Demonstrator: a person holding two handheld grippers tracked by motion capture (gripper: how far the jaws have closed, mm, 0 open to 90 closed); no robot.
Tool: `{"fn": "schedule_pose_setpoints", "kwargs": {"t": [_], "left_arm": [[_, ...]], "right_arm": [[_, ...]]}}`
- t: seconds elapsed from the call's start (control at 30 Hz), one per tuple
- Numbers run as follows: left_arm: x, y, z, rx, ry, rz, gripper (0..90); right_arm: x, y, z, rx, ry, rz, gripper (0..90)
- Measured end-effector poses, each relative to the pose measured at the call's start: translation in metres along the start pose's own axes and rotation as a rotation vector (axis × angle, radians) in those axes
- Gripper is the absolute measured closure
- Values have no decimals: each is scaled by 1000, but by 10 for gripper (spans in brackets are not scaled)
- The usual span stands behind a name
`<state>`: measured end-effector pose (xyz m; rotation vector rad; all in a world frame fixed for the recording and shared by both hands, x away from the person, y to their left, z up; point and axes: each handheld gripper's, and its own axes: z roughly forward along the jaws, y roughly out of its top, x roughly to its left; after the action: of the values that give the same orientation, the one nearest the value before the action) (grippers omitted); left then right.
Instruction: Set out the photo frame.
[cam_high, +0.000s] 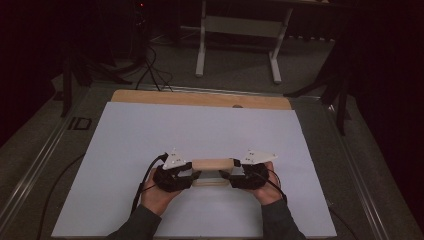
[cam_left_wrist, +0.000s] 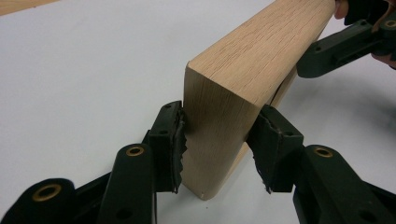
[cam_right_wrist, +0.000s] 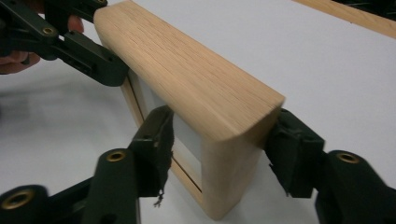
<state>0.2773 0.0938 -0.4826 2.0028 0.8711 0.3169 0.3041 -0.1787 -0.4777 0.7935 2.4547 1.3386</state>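
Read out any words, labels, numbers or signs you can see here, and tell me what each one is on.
"ID" or "OI": pale letters on the dark floor strip left of the white table sheet; blurred, so uncertain.
Light wooden frame block: no text.
Black gripper fingers: no text.

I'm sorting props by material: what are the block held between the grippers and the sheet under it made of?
The block looks like pale unvarnished wood, perhaps oak: open grain streaks, matte faces, rounded edges. The sheet looks like matte white paper or thin plastic; which, I can't tell.
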Motion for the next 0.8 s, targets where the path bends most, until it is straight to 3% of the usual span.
{"fn": "schedule_pose_setpoints", "kwargs": {"t": [0.8], "left_arm": [[5,7,2,7,-10,9,559]], "right_arm": [[-4,4,-7,31,6,-53,537]]}}
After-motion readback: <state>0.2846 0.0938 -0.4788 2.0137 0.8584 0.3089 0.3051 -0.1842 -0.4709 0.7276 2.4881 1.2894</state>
